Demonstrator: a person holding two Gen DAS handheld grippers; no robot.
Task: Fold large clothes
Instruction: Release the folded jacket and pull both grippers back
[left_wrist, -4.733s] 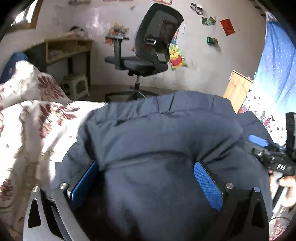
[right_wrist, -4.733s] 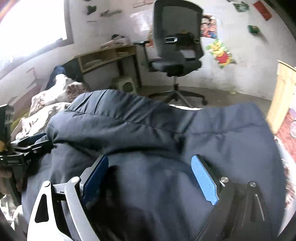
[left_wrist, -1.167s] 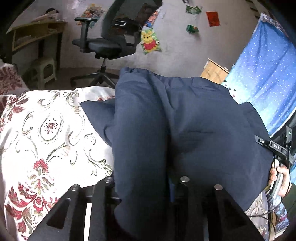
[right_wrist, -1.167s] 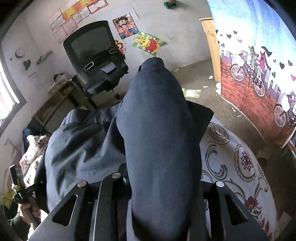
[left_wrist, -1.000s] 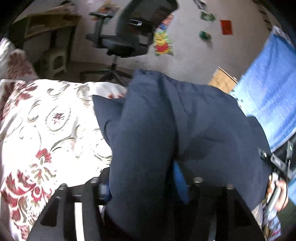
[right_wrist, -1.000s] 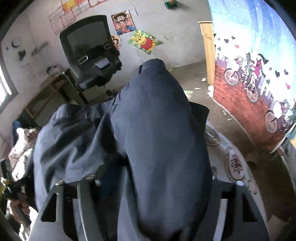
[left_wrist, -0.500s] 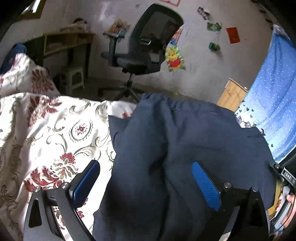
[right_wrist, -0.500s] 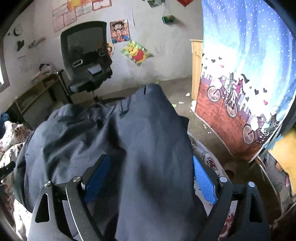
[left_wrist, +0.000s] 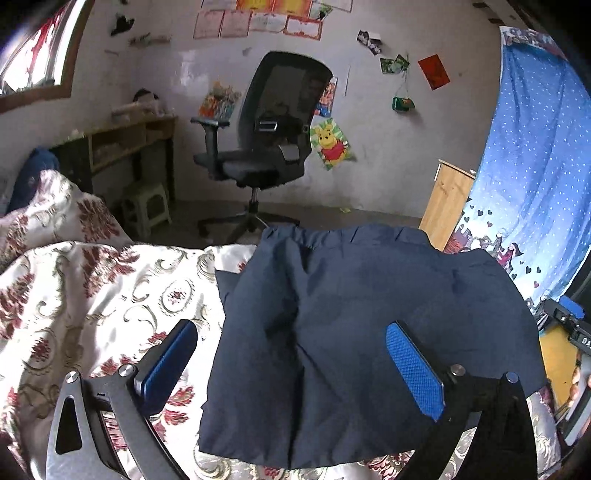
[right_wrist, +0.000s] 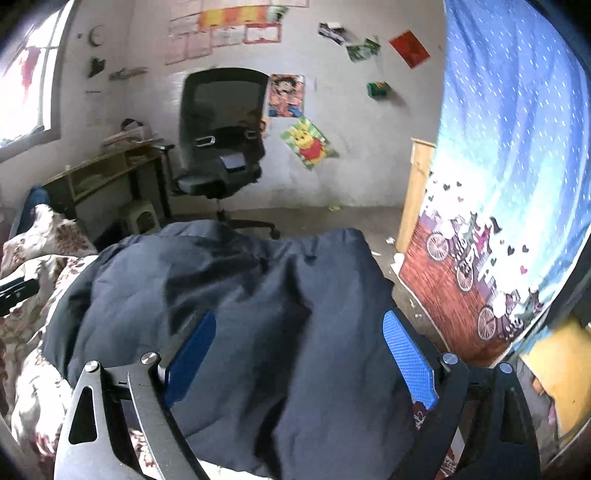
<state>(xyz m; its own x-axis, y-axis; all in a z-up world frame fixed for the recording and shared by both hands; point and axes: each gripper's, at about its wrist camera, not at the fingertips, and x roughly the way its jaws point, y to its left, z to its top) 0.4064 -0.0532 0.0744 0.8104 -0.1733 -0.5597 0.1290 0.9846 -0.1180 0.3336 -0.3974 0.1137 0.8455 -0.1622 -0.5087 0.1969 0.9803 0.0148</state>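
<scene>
Bed (left_wrist: 92, 295) carries everything here — covered in a cream bedspread (left_wrist: 66, 280) with a red floral and grey scroll print, rumpled and heaped higher toward the far left. A folded navy padded jacket (left_wrist: 369, 332) lies directly on it, at the bed's right side, puffy, with a crease running down its left third. Jacket's far edge reaches the foot end of the bed; its near edge lies on the bedspread, print showing below it. In the right wrist view the same jacket (right_wrist: 258, 314) covers most of the visible bed, bedspread (right_wrist: 33, 295) showing only at the left — sunlit in patches.
</scene>
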